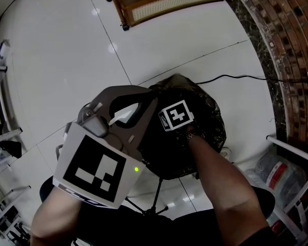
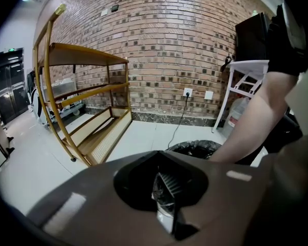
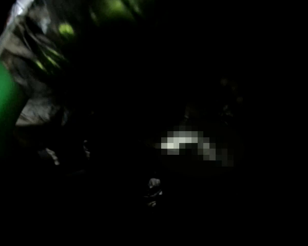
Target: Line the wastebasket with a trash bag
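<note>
on the white floor ahead stands the wastebasket, draped in the black trash bag; the right gripper is sunk in its mouth, jaws lost in darkness; the left gripper, at the rim's left edge, pinches a fold of bag film.

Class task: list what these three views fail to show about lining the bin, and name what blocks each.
- Right gripper jaws: the right gripper view is almost black inside the trash bag; in the head view its marker cube covers them.
- Wastebasket walls: the bag drapes over them in the head view.
- Bag's rim: in the left gripper view the left gripper housing and a forearm hide part of it.
</note>
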Motion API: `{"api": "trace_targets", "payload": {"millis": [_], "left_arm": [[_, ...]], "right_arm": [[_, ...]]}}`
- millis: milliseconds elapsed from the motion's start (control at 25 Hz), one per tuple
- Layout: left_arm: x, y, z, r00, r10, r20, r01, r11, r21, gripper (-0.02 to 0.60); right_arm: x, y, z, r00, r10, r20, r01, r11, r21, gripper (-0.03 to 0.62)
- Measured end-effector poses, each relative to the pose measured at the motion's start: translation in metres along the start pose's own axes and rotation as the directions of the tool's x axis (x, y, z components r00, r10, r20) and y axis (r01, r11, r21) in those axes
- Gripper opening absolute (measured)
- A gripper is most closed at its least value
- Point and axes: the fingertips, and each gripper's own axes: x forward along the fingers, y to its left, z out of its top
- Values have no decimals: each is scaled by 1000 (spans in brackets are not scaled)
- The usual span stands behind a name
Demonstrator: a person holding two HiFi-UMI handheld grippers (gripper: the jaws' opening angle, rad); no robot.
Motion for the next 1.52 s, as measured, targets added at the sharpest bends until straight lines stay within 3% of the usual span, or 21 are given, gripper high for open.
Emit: {"api": "trace_targets", "payload": {"millis": [360, 520, 720, 880, 1040, 1520], "left_arm": [[5, -1, -7, 1000, -14, -27, 14, 1000, 0, 3], [5, -1, -4, 1000, -12, -11, 12, 1000, -2, 3], [6, 3, -7, 1000, 4, 8, -4, 1000, -8, 3], [8, 9, -9, 1000, 17, 19, -18, 1000, 24, 3], [10, 6, -9, 999, 25, 32, -26, 998, 55, 3], [6, -33, -12, 999, -10, 41, 8, 998, 69, 3]], "right_arm": [[32, 12, 5, 998, 63, 13, -63, 998, -31, 2], [81, -4, -25, 998, 58, -33, -59, 998, -29, 2], [13, 33, 12, 995, 89, 39, -88, 996, -15, 2], [-33, 28, 15, 996, 19, 82, -17, 999, -31, 3], [-87, 38, 19, 987, 15, 158, -7, 999, -54, 3], [-218, 72, 20, 917, 25, 398, 45, 985, -166, 2]]}}
